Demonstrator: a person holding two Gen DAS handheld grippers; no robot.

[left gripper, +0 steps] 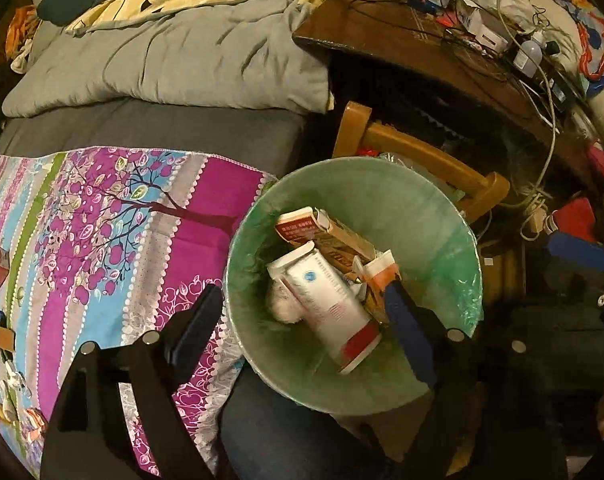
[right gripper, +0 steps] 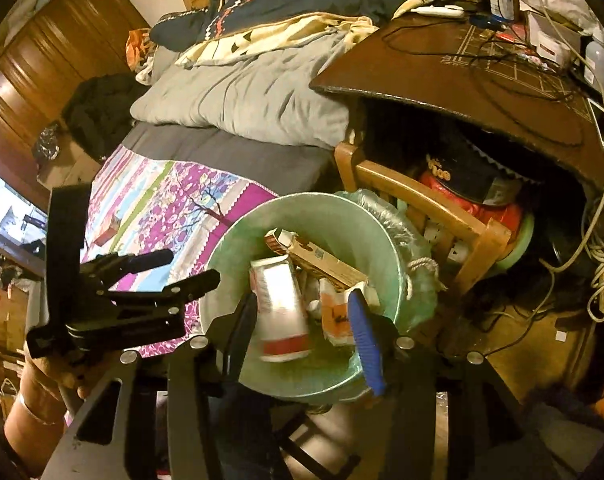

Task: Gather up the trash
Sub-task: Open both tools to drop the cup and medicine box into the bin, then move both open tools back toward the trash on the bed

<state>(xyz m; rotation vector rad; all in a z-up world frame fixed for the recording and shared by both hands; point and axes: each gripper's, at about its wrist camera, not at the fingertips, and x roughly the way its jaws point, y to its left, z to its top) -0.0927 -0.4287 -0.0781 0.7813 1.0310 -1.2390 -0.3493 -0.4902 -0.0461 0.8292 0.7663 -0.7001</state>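
Both the left hand-held gripper [left gripper: 302, 320] and right hand-held gripper [right gripper: 306, 320] hang with fingers apart, gripping nothing, over the green-lined bin [left gripper: 402, 196] of cartons beside the bed [left gripper: 142, 128].

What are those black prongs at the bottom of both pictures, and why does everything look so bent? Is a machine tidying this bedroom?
No machine: a person holds a two-fingered grabbing tool in each hand, each with a wide-angle camera looking along its fingers, which bends the view. One picture comes from the left gripper, the other from the right gripper. Both hang open over a green-lined trash bin beside the bed and hold nothing. In the bin lie a white tube-shaped box and other cartons. Small scraps remain on the flowered bedcover.
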